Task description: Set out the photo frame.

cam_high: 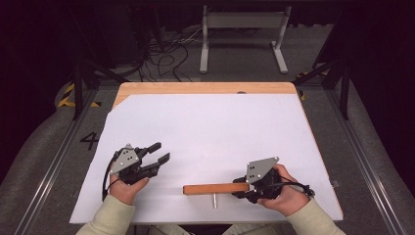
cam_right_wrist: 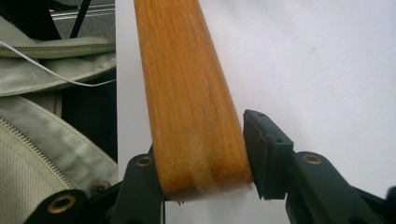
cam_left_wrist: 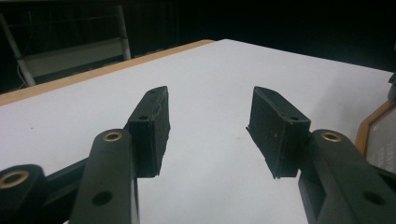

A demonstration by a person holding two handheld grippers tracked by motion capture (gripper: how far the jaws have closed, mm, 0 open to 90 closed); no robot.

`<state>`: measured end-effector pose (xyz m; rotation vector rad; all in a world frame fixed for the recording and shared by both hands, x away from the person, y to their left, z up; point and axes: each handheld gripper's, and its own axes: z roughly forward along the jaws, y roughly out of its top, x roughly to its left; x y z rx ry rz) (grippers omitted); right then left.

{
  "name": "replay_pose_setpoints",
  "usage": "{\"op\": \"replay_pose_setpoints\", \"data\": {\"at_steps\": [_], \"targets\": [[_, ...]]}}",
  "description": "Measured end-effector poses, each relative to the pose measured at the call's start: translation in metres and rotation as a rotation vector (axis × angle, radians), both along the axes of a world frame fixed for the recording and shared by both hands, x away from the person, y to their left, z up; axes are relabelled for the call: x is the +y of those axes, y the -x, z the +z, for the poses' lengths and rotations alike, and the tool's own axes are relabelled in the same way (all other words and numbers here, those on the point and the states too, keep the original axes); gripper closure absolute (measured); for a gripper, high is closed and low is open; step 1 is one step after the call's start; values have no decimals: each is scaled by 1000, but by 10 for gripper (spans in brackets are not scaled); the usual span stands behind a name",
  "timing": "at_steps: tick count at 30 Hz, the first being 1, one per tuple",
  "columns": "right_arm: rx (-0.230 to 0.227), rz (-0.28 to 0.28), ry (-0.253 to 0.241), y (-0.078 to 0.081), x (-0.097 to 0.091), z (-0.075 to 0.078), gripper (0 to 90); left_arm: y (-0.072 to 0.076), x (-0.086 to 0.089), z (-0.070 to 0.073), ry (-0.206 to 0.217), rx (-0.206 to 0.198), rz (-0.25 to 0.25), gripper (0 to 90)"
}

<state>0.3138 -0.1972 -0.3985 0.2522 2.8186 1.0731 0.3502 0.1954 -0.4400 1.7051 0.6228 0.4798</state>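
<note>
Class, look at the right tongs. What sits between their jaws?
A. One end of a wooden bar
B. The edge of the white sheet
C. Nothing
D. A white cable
A: in the right gripper view, the right tongs have a pad pressed against each side of the wooden bar, gripping it at its near end.

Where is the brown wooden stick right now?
In the high view the wooden stick lies near the front edge of the white table, right of middle, with its right end between the jaws of the right gripper, a small metal pin beside it.
</note>
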Motion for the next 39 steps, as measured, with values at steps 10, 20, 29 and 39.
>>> {"op": "replay_pose_setpoints", "data": {"at_steps": [10,20,29,39], "targets": [[-21,10,-5,13,-1,-2,559,1,-1,0,-9,1,-6,482],[-15,-42,-20,16,-10,-3,496,0,-3,-1,-4,10,-13,476],[37,-130,-16,15,-32,-16,518,-4,-5,-3,4,26,-19,473],[127,-115,-1,16,-35,-34,891,-7,-8,-5,-26,43,3,483]]}}
